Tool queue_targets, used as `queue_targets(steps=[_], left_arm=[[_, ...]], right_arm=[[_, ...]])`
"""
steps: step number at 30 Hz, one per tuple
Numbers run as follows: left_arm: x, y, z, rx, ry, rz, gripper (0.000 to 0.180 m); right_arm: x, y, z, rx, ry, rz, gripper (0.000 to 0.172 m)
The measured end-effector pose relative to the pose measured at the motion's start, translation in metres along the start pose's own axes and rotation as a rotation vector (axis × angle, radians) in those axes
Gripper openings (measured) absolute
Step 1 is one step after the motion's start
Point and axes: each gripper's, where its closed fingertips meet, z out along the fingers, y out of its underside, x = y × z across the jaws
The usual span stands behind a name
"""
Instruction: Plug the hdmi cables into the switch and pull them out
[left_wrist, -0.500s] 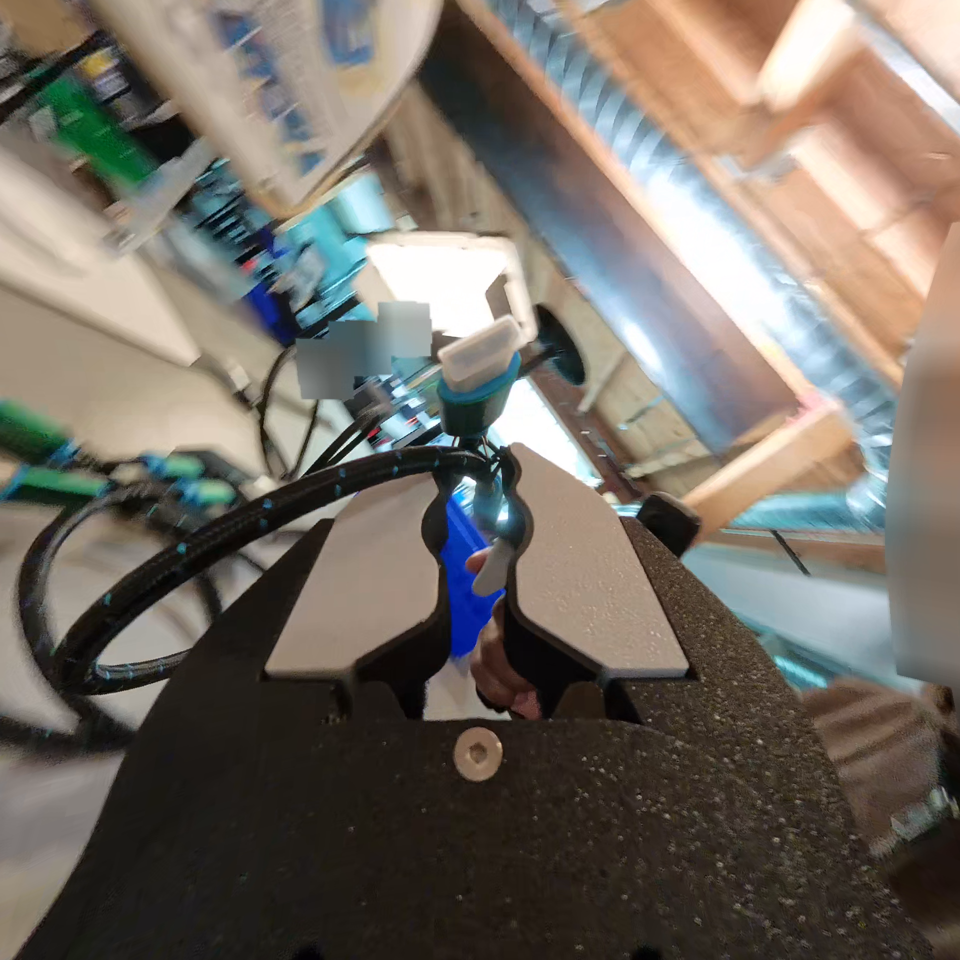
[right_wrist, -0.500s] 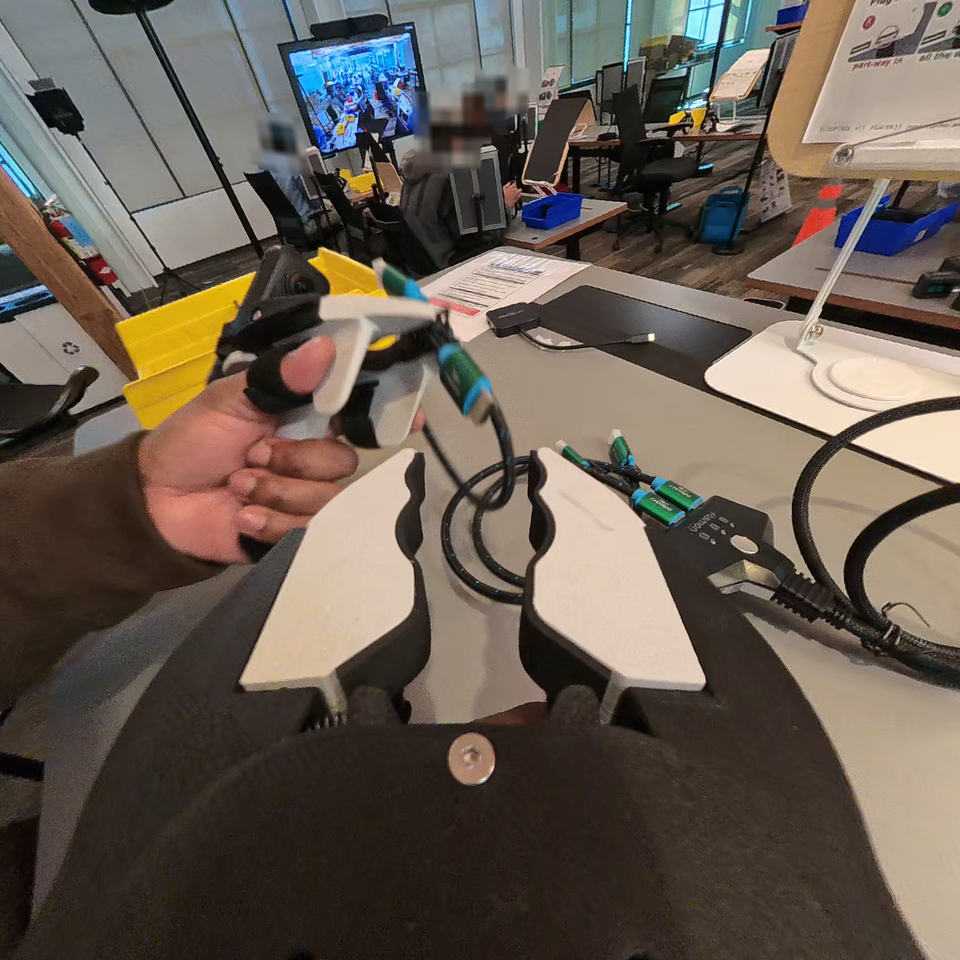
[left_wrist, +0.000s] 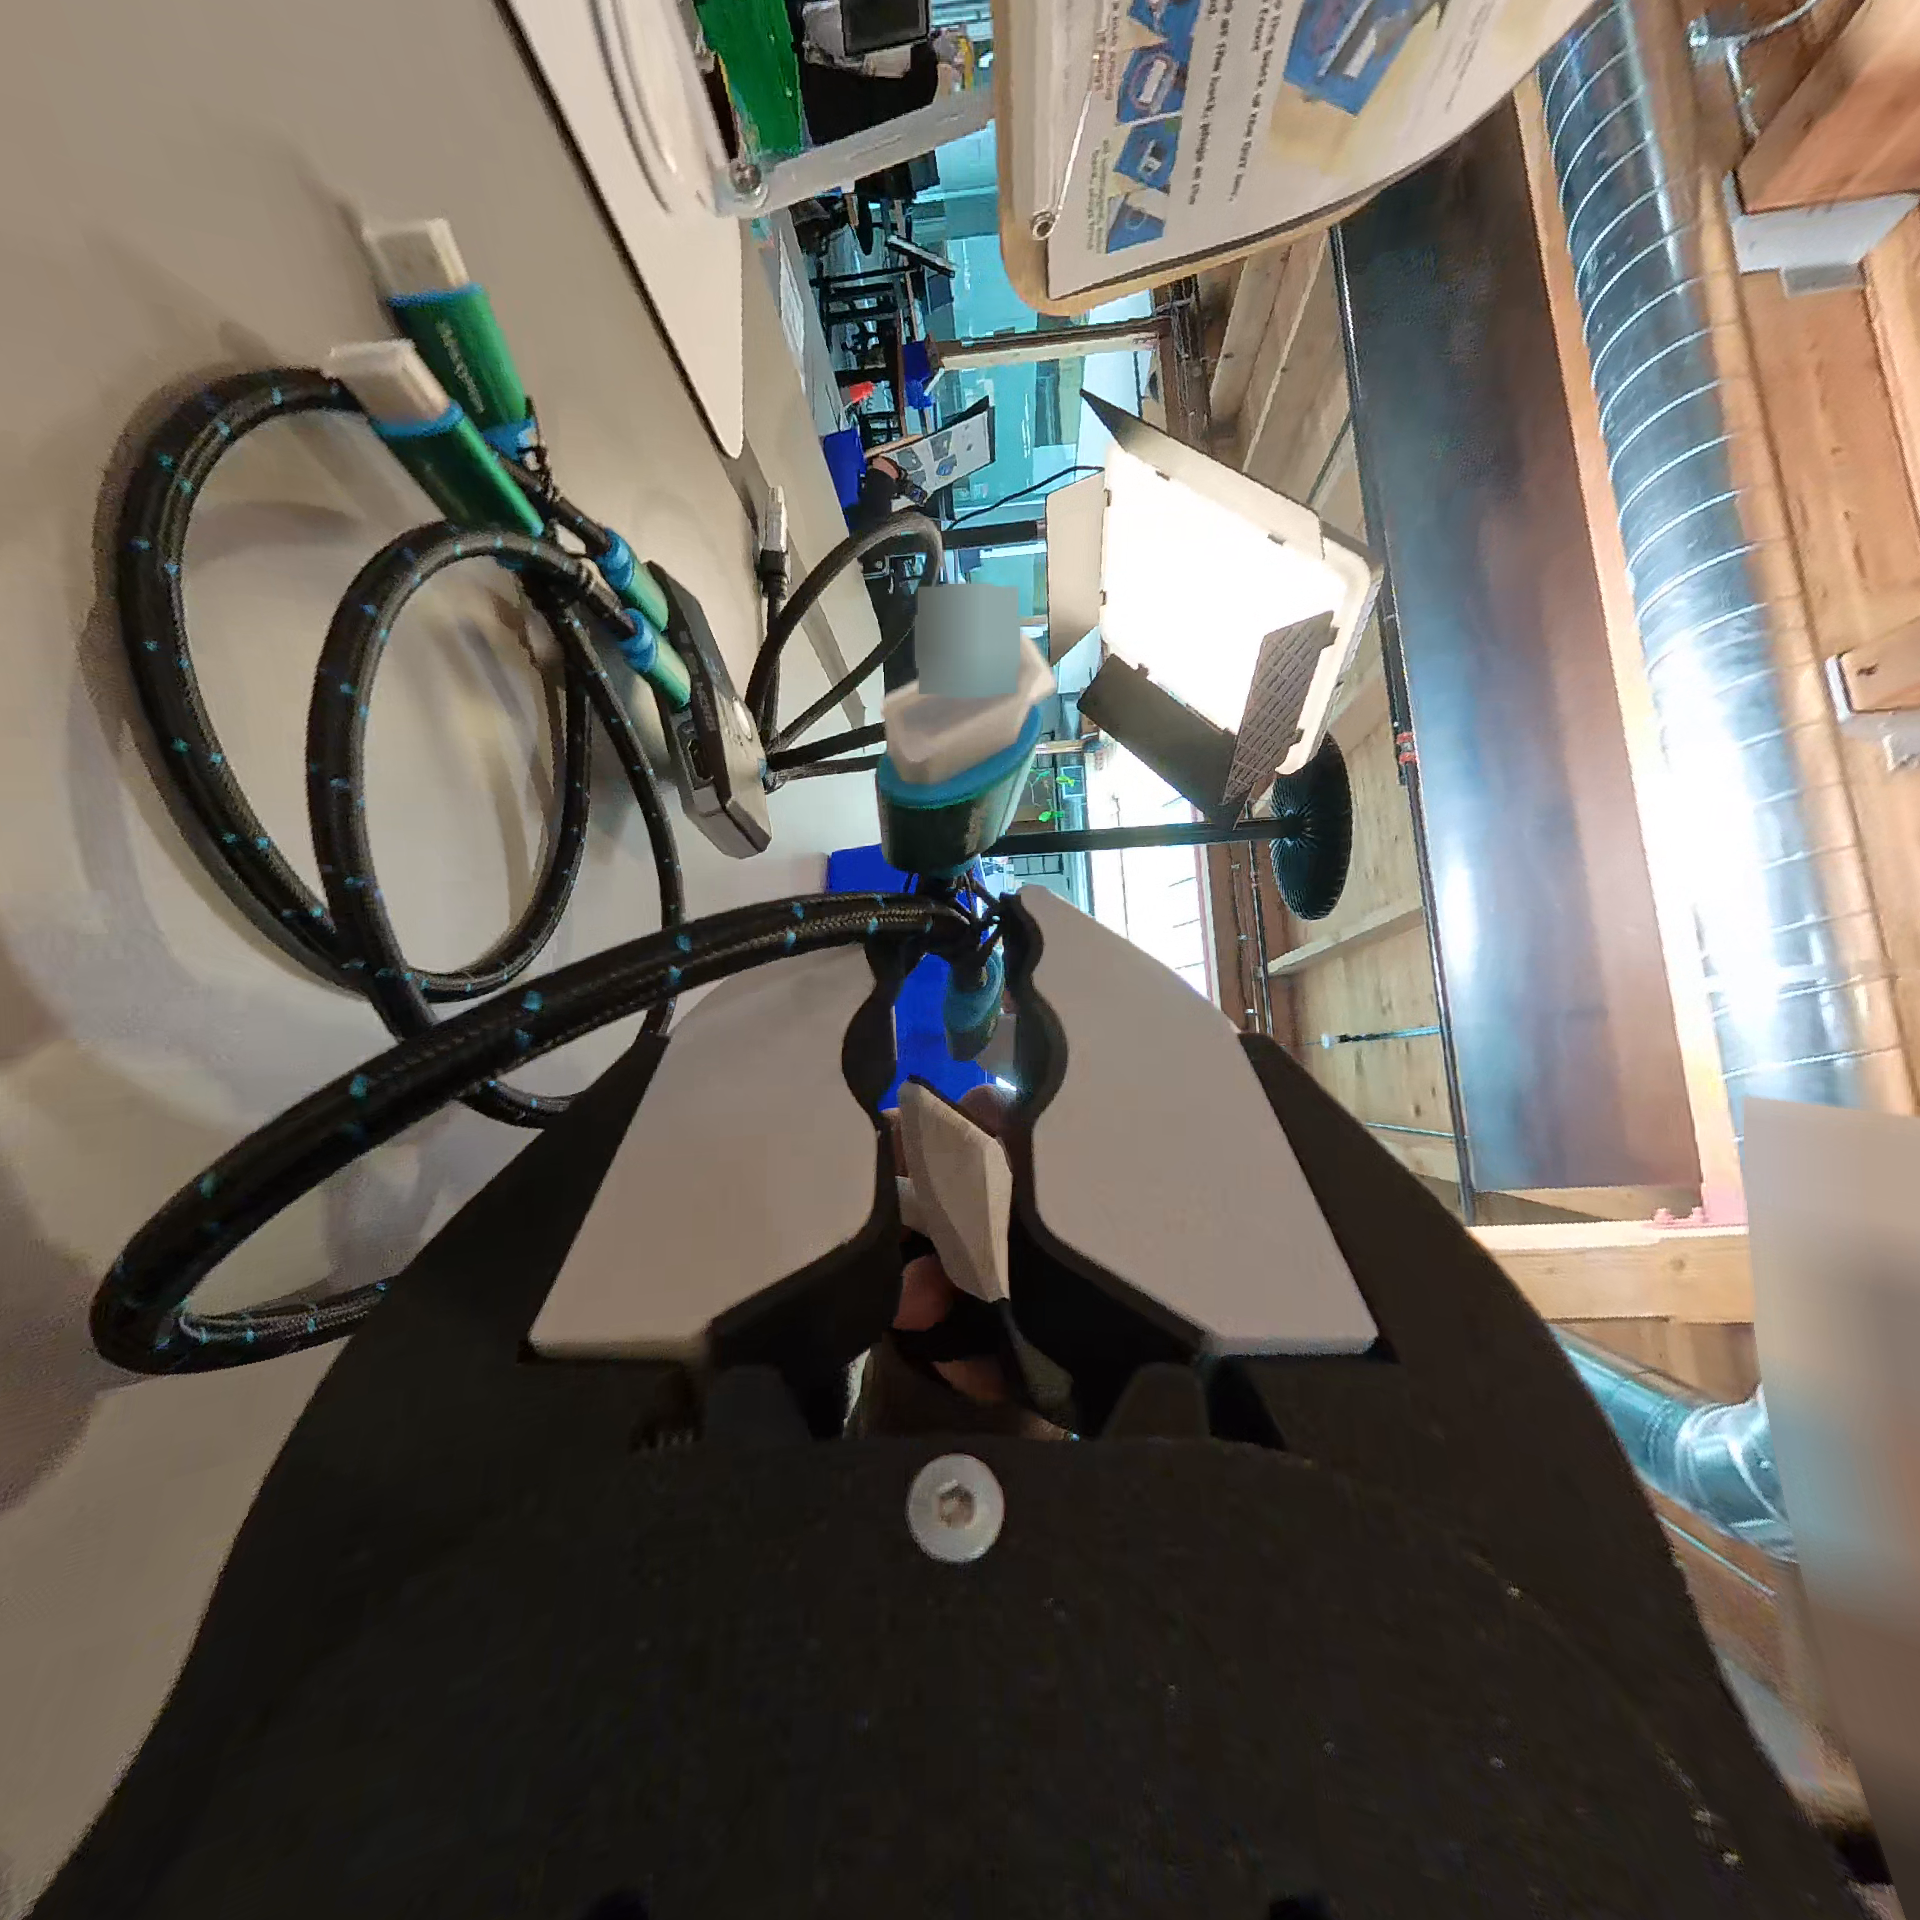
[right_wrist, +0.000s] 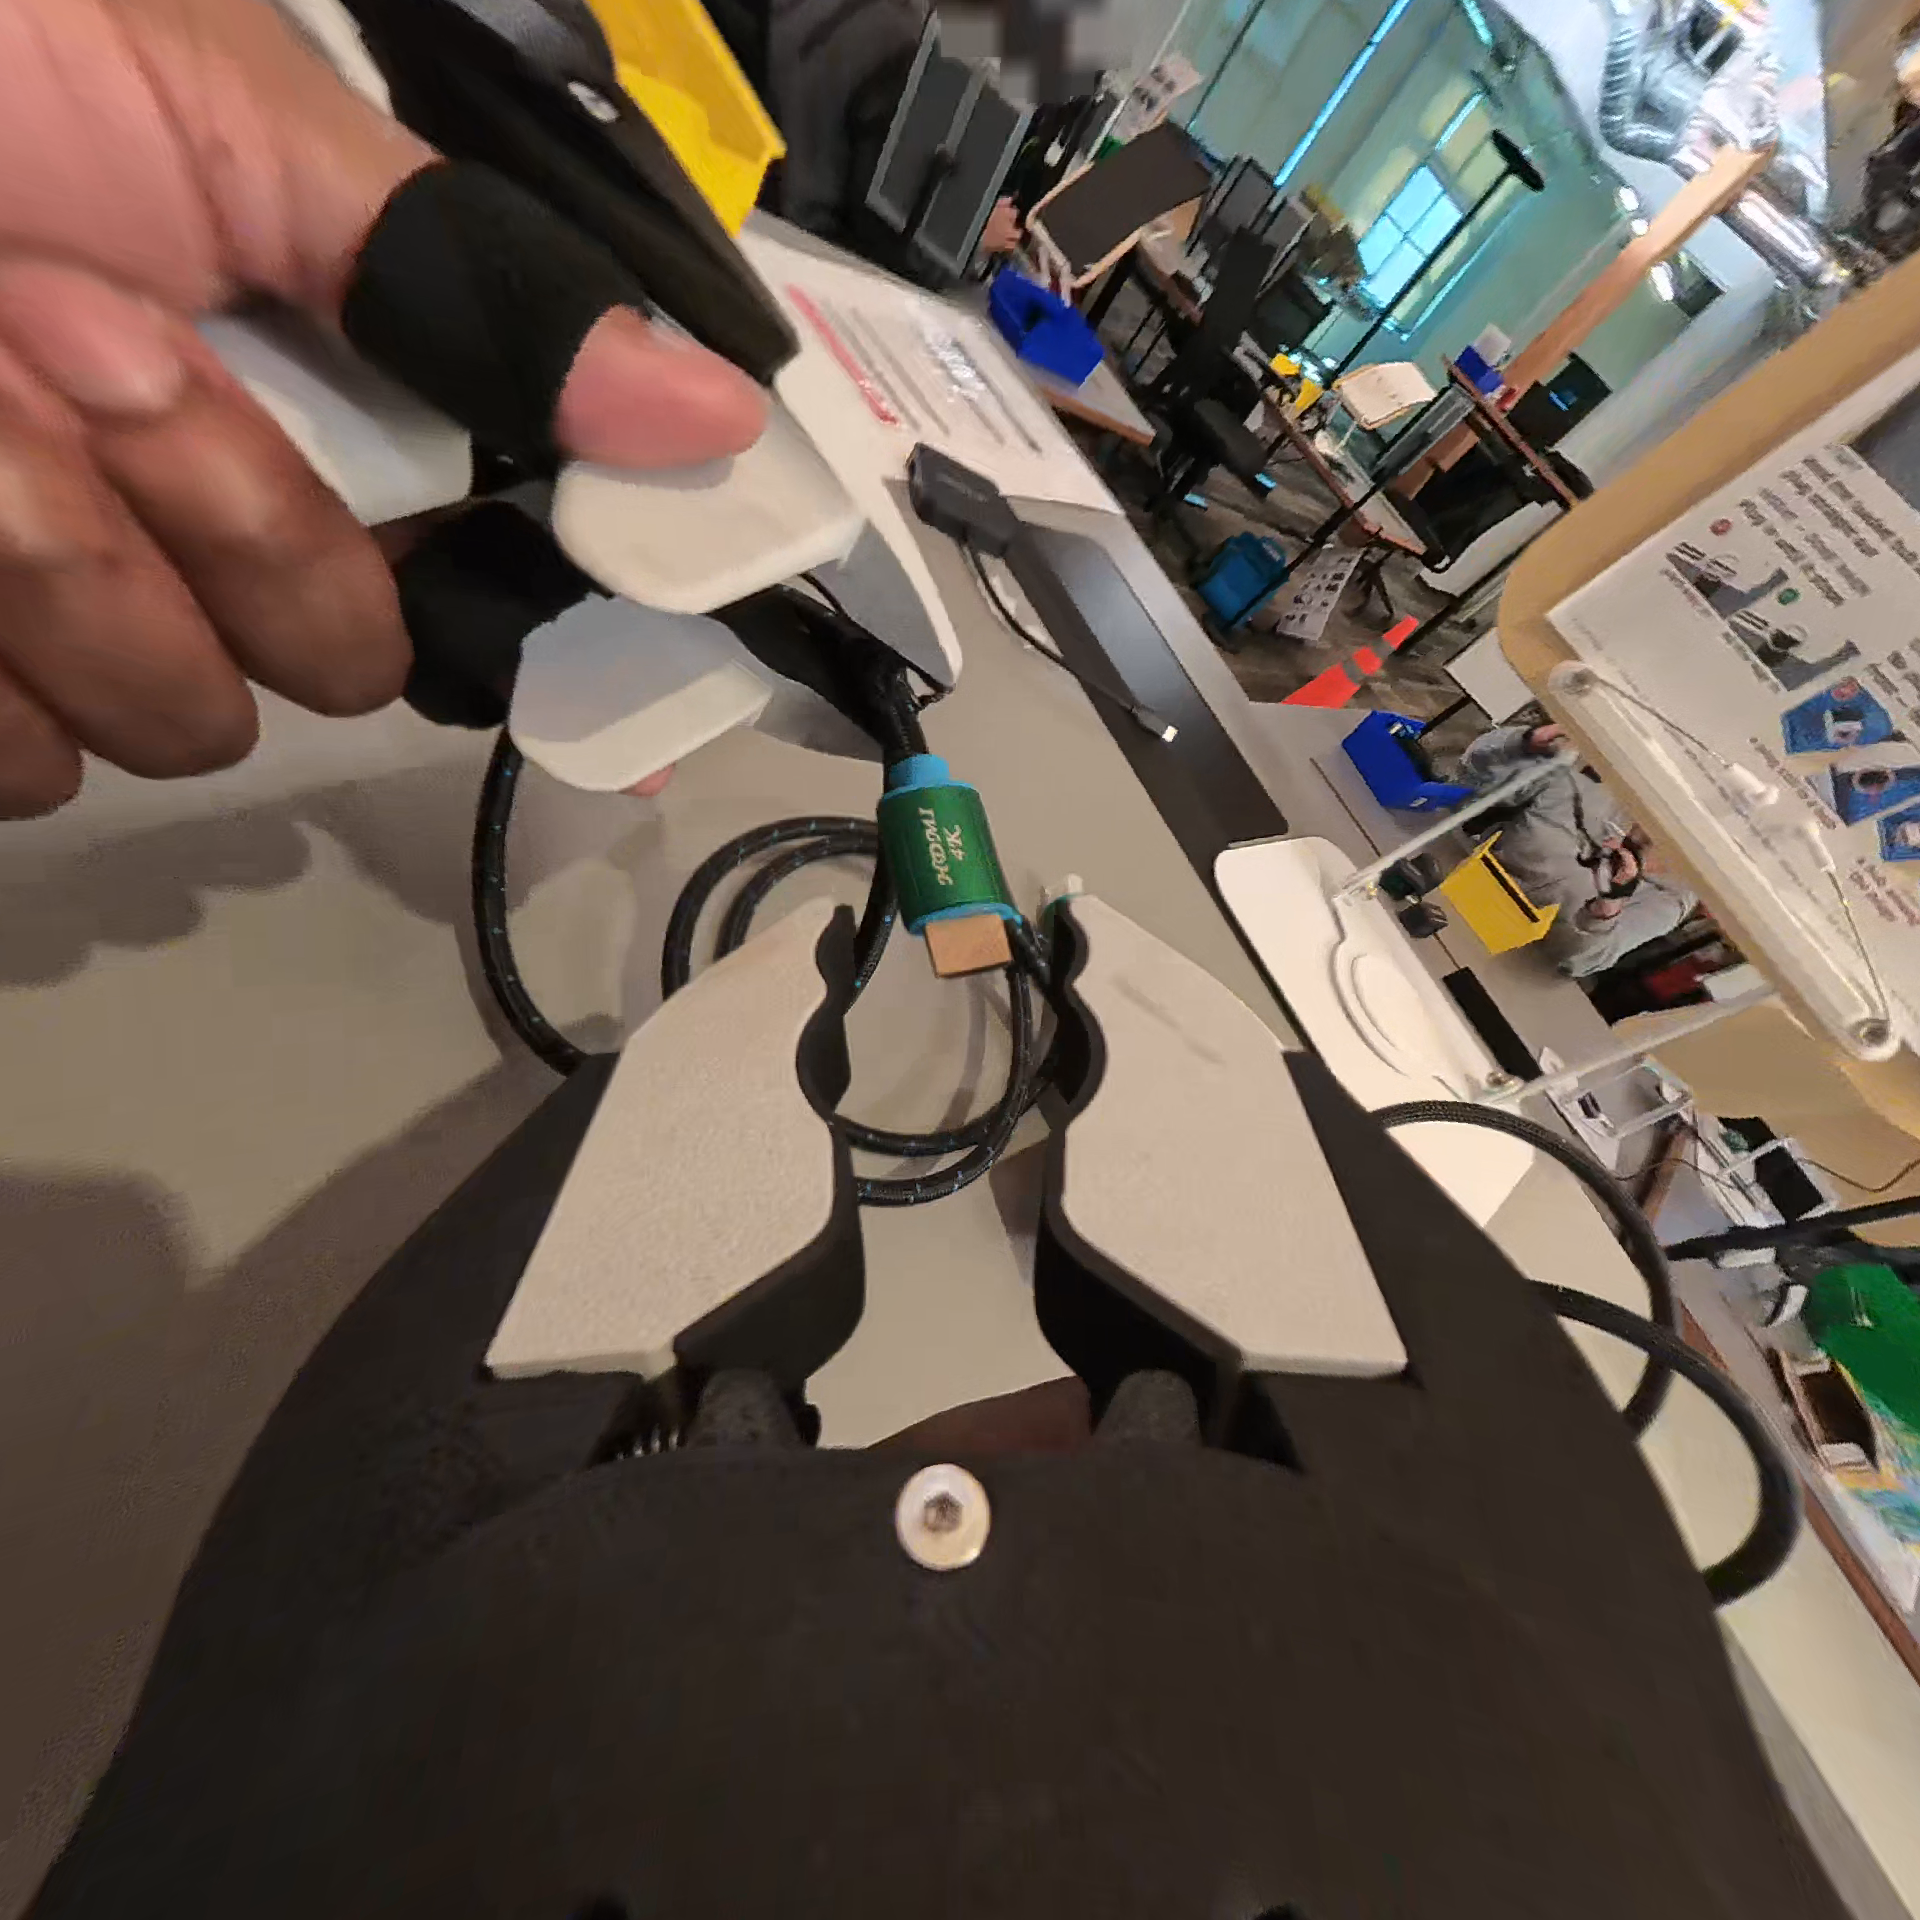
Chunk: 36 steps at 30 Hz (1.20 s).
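We see the left claw (left_wrist: 961, 914) clamped on the black braided cable (left_wrist: 665, 961) just behind its green plug (right_wrist: 940, 868), so the plug hangs free. The right claw (right_wrist: 951, 930) stands part open around the plug tip, not gripping. Lower left of the frame, the grey table (right_wrist: 260, 987) offers open room.

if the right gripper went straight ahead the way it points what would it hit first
Most likely the green metal plug with the gold tip, hanging on its black braided cable just past the right gripper's open fingers. Depth is unclear, so it might pass under it.
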Motion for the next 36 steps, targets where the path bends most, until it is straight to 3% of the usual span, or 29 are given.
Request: queue_targets(steps=[4, 12, 15, 19, 24, 26, 31, 33, 36], left_arm=[[-0.007, 0.006, 0.004, -0.016, 0.013, -0.044, 0.018], [-0.023, 0.025, 0.016, -0.112, 0.001, -0.023, 0.018], [-0.023, 0.038, 0.013, -0.215, 0.022, 0.025, 0.030], [-0.008, 0.054, -0.013, -0.390, 0.060, 0.187, 0.036], [-0.015, 0.010, -0.033, -0.378, -0.046, 0.541, 0.036], [-0.012, 0.002, -0.030, -0.423, 0.021, 0.599, 0.036], [-0.022, -0.001, -0.013, -0.584, 0.125, 0.508, 0.050], [-0.011, 0.007, -0.010, -0.617, 0.217, 0.421, 0.054], [-0.011, 0.023, -0.004, -0.679, 0.240, 0.343, 0.058]], right_arm=[[-0.003, 0.009, 0.003, -0.042, -0.052, 0.022, 0.024], [-0.009, 0.025, 0.012, -0.093, -0.129, 0.089, 0.025], [-0.007, 0.035, 0.013, -0.109, -0.121, 0.104, 0.022], [-0.002, 0.046, 0.005, -0.079, -0.121, 0.128, 0.016], [0.001, 0.041, -0.007, 0.025, -0.171, 0.138, 0.015], [-0.001, 0.033, -0.010, 0.077, -0.200, 0.103, 0.014], [-0.011, -0.003, -0.030, 0.255, -0.266, -0.043, 0.014], [-0.013, -0.015, -0.038, 0.311, -0.277, -0.072, 0.014], [-0.016, -0.022, -0.044, 0.344, -0.277, -0.112, 0.014]])
